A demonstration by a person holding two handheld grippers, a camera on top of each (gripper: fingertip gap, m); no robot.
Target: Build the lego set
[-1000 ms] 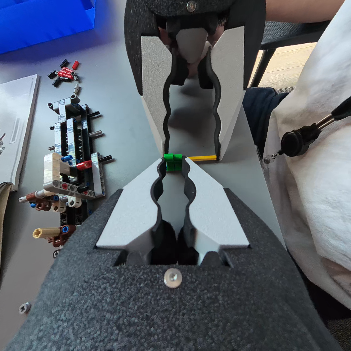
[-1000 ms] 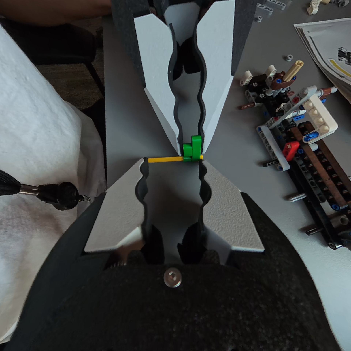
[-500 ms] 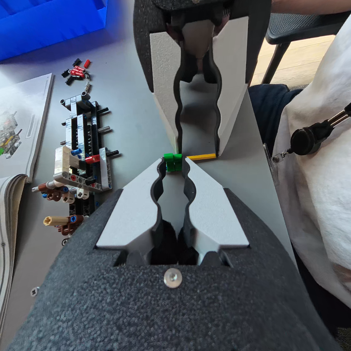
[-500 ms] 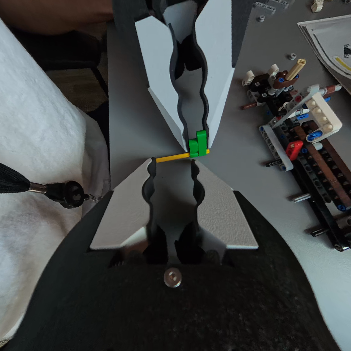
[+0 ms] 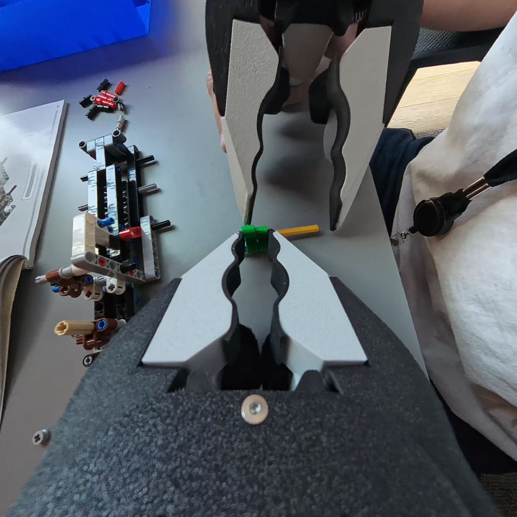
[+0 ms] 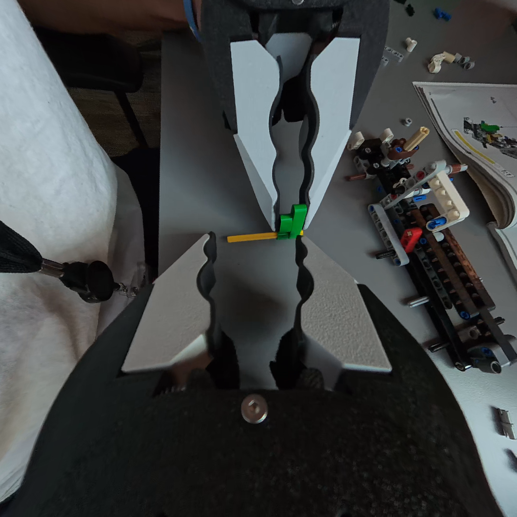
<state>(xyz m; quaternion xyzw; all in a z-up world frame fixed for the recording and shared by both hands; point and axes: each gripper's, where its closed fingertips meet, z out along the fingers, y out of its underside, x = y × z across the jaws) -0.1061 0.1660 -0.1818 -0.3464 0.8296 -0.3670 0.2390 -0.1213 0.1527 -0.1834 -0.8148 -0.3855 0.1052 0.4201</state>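
Observation:
My left gripper (image 5: 256, 237) is shut on a small green Lego connector (image 5: 254, 241) and holds it just above the grey table (image 5: 195, 145). A yellow axle (image 5: 298, 230) sticks out of the connector to the right. My right gripper (image 6: 255, 240) is open and faces the left one tip to tip. The yellow axle (image 6: 251, 237) lies across its gap, and neither finger visibly presses on it. In the right wrist view the left gripper (image 6: 291, 223) comes down from the top, shut on the green connector (image 6: 292, 221). In the left wrist view the right gripper (image 5: 291, 222) hangs open above the axle.
A half-built black, grey and white Technic frame (image 5: 117, 223) lies left of the grippers; it also shows in the right wrist view (image 6: 419, 223). Nearby are an instruction booklet (image 5: 25, 173), red and black pins (image 5: 103, 98) and a blue bin (image 5: 70, 28). A person in white (image 5: 461, 251) sits at the table's edge. Only a small space, under 4 cm, lies between the two pairs of fingers.
My right gripper narrowed on the axle half a second ago and has now opened wide again, leaving the axle's free end clear. My left gripper keeps its hold on the green connector.

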